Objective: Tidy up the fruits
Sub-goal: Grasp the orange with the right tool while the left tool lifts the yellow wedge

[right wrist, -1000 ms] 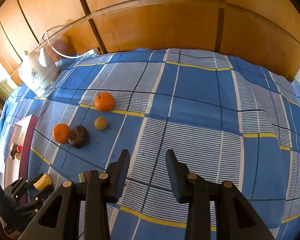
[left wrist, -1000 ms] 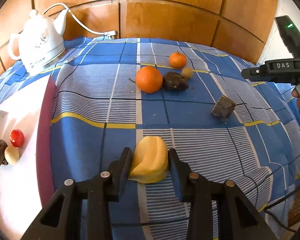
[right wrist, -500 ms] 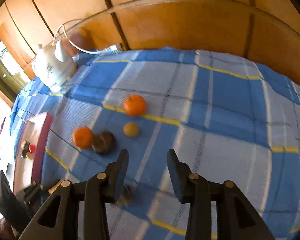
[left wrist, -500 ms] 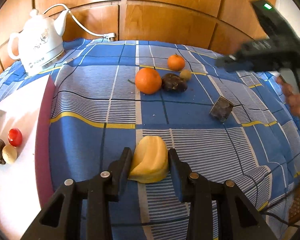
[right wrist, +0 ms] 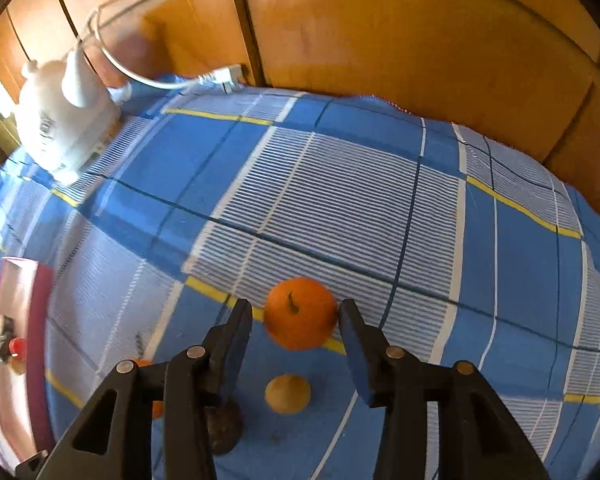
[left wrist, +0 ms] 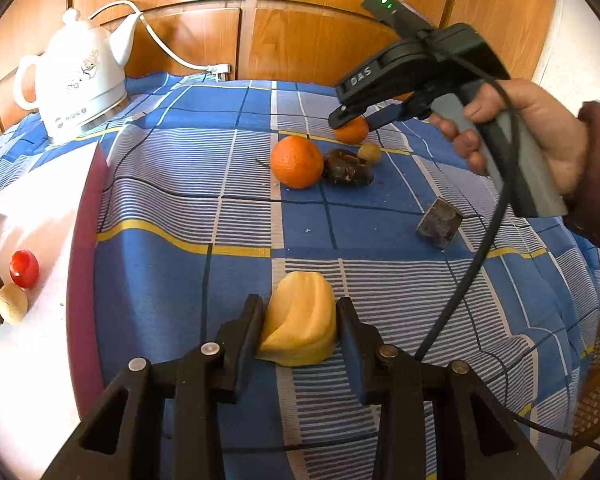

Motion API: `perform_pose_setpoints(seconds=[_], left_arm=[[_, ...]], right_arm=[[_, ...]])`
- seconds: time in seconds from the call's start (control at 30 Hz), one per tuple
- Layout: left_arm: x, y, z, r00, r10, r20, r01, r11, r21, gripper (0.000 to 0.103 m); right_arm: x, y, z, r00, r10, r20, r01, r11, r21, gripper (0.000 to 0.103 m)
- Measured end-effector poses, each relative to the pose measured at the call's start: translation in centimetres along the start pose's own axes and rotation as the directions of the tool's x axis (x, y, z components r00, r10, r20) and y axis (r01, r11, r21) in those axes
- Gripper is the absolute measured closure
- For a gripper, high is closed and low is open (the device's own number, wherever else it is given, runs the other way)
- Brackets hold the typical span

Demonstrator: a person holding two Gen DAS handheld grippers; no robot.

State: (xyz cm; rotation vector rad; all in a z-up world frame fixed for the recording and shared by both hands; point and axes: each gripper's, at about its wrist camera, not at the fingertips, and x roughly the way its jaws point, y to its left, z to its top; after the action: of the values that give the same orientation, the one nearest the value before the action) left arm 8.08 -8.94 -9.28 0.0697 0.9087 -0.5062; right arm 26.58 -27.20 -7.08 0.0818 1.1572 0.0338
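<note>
My left gripper point(left wrist: 298, 326) is shut on a yellow fruit piece point(left wrist: 300, 330) and holds it just above the blue checked cloth. My right gripper point(right wrist: 296, 316) is open around a small orange point(right wrist: 300, 314), its right finger touching it; it shows in the left wrist view point(left wrist: 350, 118) over that orange point(left wrist: 354, 130). A larger orange point(left wrist: 297, 161), a dark brown fruit point(left wrist: 347, 167) and a small tan fruit point(left wrist: 370, 153) lie close together. A white tray point(left wrist: 48, 208) at the left holds a red fruit point(left wrist: 24, 269), a tan fruit point(left wrist: 12, 309) and a dark one.
A white electric kettle point(left wrist: 76, 80) with its cord stands at the back left against the wooden wall. A dark cube-shaped object point(left wrist: 439, 222) lies on the cloth at the right. The tray has a maroon rim point(left wrist: 86, 248).
My right gripper has swung in from the right and come down around the small orange. My left gripper has stayed still with the yellow piece.
</note>
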Motion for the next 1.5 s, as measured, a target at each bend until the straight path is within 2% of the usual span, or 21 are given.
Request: perform_pose_setpoints(seconds=[0.03,0.2,0.33,0.53,0.6,0.73,0.87,1.03,1.13,1.3,1.37,1.5], left_arm=[[0.0,0.0,0.0,1.0,0.0,0.001,0.0,1.0,0.001,0.065],[0.0,0.0,-0.1,1.0,0.0,0.005,0.0,1.0,0.001,0.065],[0.0,-0.1,-0.2,1.0,0.005,0.008,-0.005,1.0,0.002,0.065],[0.0,-0.2,-0.2,1.0,0.012,0.009,-0.012,1.0,0.005,0.065],[0.1,-0.2,-0.2,1.0,0.018,0.007,-0.018,1.0,0.008,0.065],[0.1,-0.4,0.2,0.999,0.031,-0.013,-0.031,0.999,0.011,0.065],[-0.6,-0.4,0.3,0.999,0.034,-0.028,-0.034,0.999,-0.011,0.066],[-3.2,-0.7,0.4,0.999,0.038,0.013,-0.038,0.999,-0.005,0.068],[-5.1,0.0,0.6,0.998,0.041,0.042,-0.04,0.999,-0.026,0.075],[-8.2,2.0,1.2,0.992,0.064,0.106,-0.056,0.996,-0.072,0.081],[-8.7,3.4,1.2,0.991,0.078,0.111,-0.067,0.993,-0.101,0.082],[-9.2,5.4,0.7,0.993,0.062,0.105,-0.046,0.988,-0.148,0.082]], right_arm=[[0.1,0.0,0.0,1.0,-0.004,-0.003,0.004,1.0,-0.002,0.063],[-2.2,0.1,-1.3,0.998,-0.03,0.049,0.032,0.998,-0.048,0.064],[-5.5,-1.8,-3.3,0.997,-0.04,0.073,0.042,0.998,-0.038,0.063],[-8.0,-5.2,-8.6,0.998,-0.054,0.031,0.054,0.998,-0.01,0.063],[-7.7,-6.2,-10.7,0.999,-0.047,-0.007,0.047,0.999,0.009,0.063],[-6.5,-7.3,-12.6,0.998,-0.045,-0.042,0.047,0.998,0.036,0.063],[-6.7,-7.4,-12.7,0.998,-0.051,-0.023,0.052,0.998,0.046,0.063],[-6.8,-7.5,-12.6,0.998,-0.051,-0.02,0.052,0.997,0.051,0.063],[-6.6,-7.1,-12.6,0.998,-0.068,-0.019,0.069,0.997,0.035,0.063],[-6.5,-6.8,-12.5,0.997,-0.078,-0.02,0.079,0.997,0.024,0.063],[-6.4,-6.8,-12.5,0.997,-0.08,-0.02,0.081,0.997,0.02,0.063],[-6.4,-6.7,-12.5,0.996,-0.082,-0.023,0.082,0.996,0.021,0.063]])
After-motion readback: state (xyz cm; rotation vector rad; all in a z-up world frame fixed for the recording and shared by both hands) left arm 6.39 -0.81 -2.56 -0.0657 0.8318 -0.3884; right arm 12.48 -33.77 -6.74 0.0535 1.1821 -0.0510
